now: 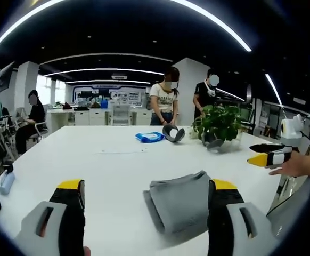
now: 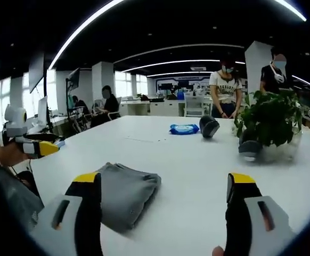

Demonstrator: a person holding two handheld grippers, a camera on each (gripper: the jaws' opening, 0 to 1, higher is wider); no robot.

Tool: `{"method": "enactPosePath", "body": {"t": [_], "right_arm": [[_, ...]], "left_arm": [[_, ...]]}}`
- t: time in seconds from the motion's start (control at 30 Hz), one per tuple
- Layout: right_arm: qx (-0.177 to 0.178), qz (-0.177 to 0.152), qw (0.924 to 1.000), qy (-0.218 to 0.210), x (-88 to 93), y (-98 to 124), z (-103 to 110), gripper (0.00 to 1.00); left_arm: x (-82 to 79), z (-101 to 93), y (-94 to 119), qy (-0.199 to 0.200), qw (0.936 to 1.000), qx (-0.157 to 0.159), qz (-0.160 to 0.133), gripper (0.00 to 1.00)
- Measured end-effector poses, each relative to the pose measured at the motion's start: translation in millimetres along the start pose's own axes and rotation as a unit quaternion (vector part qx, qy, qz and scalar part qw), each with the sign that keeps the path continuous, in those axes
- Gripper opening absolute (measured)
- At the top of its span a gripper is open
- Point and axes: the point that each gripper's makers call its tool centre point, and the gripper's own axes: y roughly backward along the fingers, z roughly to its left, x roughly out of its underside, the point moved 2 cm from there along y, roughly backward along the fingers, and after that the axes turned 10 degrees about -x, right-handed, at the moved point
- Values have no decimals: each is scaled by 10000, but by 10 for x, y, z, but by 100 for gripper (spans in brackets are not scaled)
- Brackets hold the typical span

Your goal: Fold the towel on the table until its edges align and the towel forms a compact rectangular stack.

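1. One grey towel, folded into a compact stack, lies on the white worktop; in the left gripper view it sits just beside the right-hand jaw, in the right gripper view just beside the left-hand jaw.
2. Two tongs: left tongs jaws wide apart, gripping nothing; right tongs jaws also wide apart, nothing held.
3. Each view catches the other tongs at its edge: right tongs in a hand, left tongs likewise.
4. One potted plant, one blue packet, two dark rounded items, one by the packet, one by the plant.
5. Two people stand beyond the far end of the worktop.
6. Left gripper view has one seated person; right gripper view has two seated people, far off.
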Motion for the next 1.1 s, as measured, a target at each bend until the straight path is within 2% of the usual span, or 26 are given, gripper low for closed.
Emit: {"method": "enactPosePath", "body": {"t": [0.23,0.8,1.1], "right_arm": [[12,-22,10000,1,-9,14,-3,98],[-53,50,10000,-11,12,9,29,97],[-55,-58,9999,-86,-27,30,12,95]], "left_arm": [[2,-16,-3,-150,9999,-2,-3,98],[5,59,-6,-2,9999,-120,47,97],[71,89,-28,-62,9996,-209,179,96]]}}
